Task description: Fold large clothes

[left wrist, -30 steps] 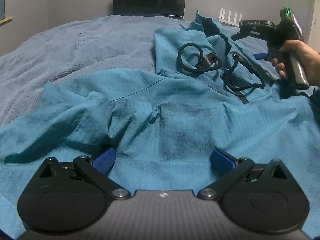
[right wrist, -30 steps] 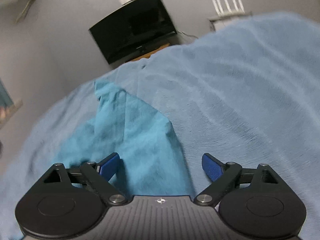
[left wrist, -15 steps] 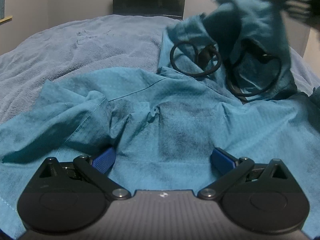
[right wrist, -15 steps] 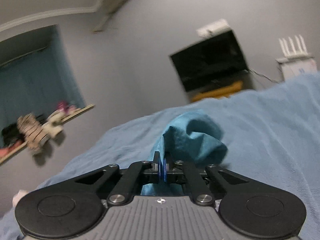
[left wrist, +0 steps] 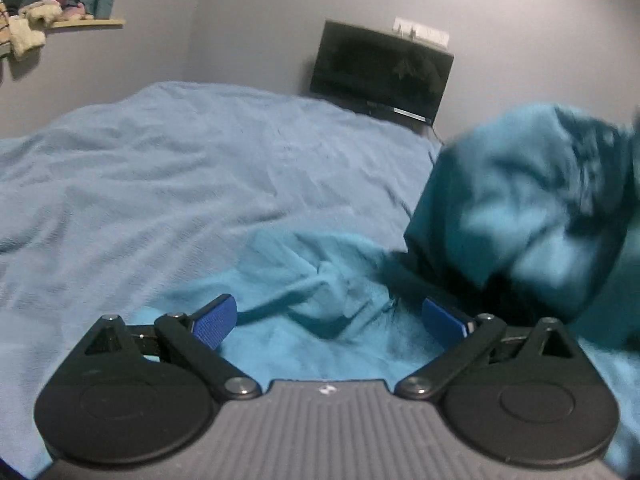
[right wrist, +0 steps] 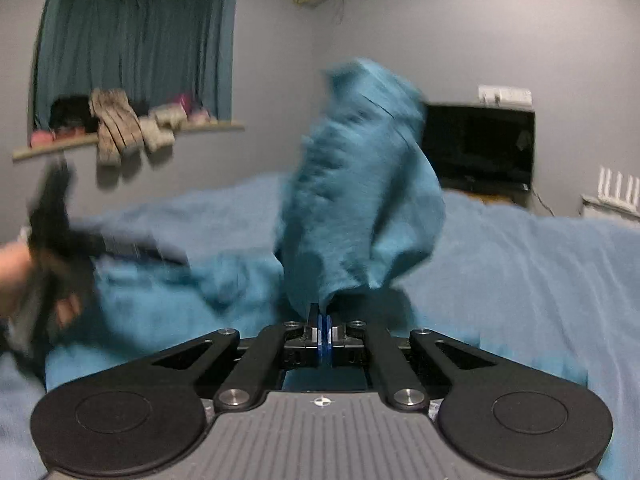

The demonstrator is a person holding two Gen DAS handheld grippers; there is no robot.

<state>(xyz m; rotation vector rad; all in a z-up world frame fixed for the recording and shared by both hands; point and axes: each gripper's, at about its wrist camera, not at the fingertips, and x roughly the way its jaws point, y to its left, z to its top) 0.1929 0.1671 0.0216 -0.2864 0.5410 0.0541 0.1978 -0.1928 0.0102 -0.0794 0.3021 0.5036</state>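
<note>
A large teal garment (left wrist: 320,280) lies crumpled on a light blue bedspread (left wrist: 160,184). My left gripper (left wrist: 328,320) hovers just above its near part, jaws wide open with only loose cloth below the gap. My right gripper (right wrist: 323,330) is shut on a fold of the teal garment (right wrist: 360,200), which stands up in a blurred bunch in front of it. That lifted bunch (left wrist: 528,208) shows at the right of the left wrist view. A hand holding the other gripper (right wrist: 52,240) appears blurred at the left of the right wrist view.
A dark monitor (left wrist: 380,70) stands against the grey wall past the bed. A shelf with soft toys (right wrist: 120,128) sits under a teal curtain (right wrist: 132,36). A white router (right wrist: 616,188) stands at the far right. The bedspread stretches wide to the left.
My right gripper closed on the garment's far part and swept it up and across toward the left. My left gripper rose and turned, staying open. The black cords on the cloth are out of sight.
</note>
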